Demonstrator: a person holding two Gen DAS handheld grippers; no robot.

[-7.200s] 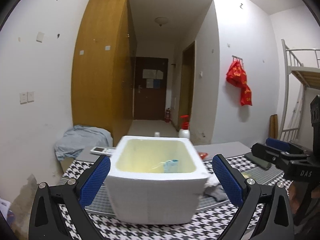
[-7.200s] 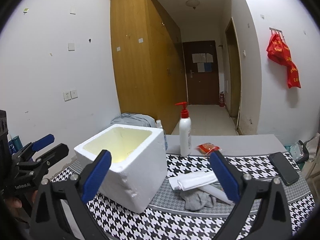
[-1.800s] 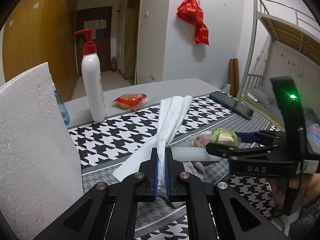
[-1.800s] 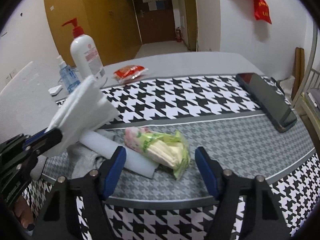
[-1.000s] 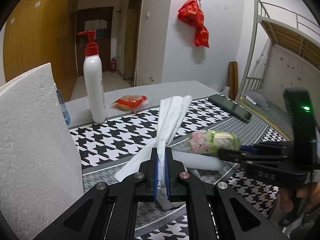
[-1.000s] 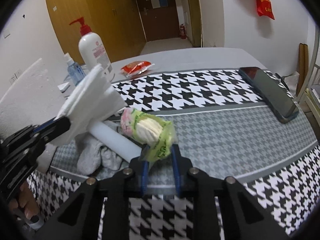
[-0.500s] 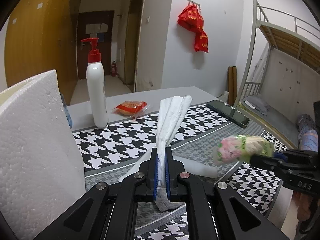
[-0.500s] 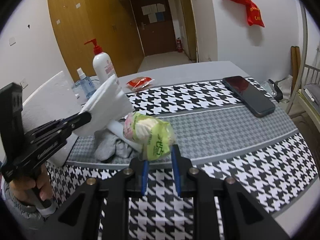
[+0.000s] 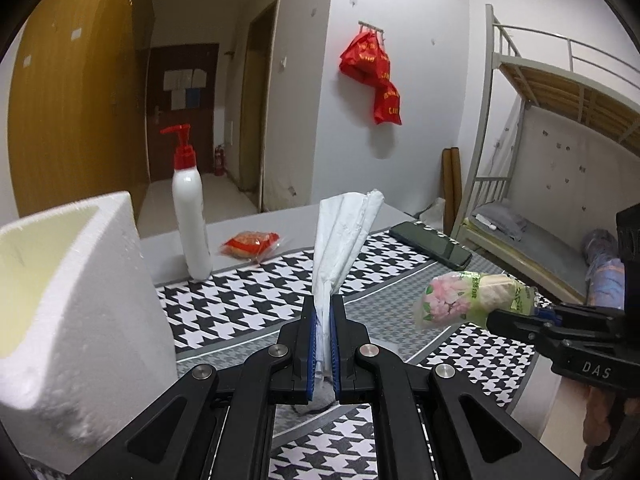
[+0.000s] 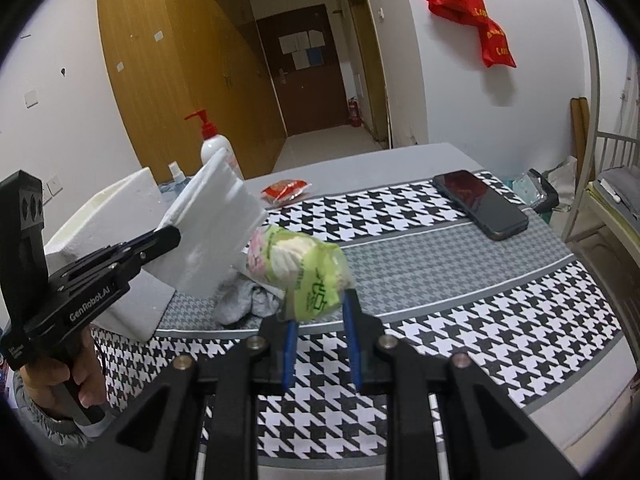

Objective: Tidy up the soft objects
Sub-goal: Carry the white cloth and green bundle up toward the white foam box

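Left gripper (image 9: 324, 344) clamps a folded white towel (image 9: 344, 240), long axis pointing up and away, held above the mat (image 9: 248, 300) beside the foam box (image 9: 72, 288). Right gripper (image 10: 320, 320) grips a green tissue pack (image 10: 300, 268) by one end, airborne, long axis tilted up-left, over a grey cloth (image 10: 248, 300).

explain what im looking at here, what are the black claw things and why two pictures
No robot here: a person holds a two-finger gripper in each hand, and each carries a wide-angle camera looking along its fingers, hence two pictures. The left gripper is shut on a folded white cloth. The right gripper pinches a green tissue pack. On the houndstooth table sit a white foam box, a pump bottle, a red snack packet, a black phone and a grey rag.
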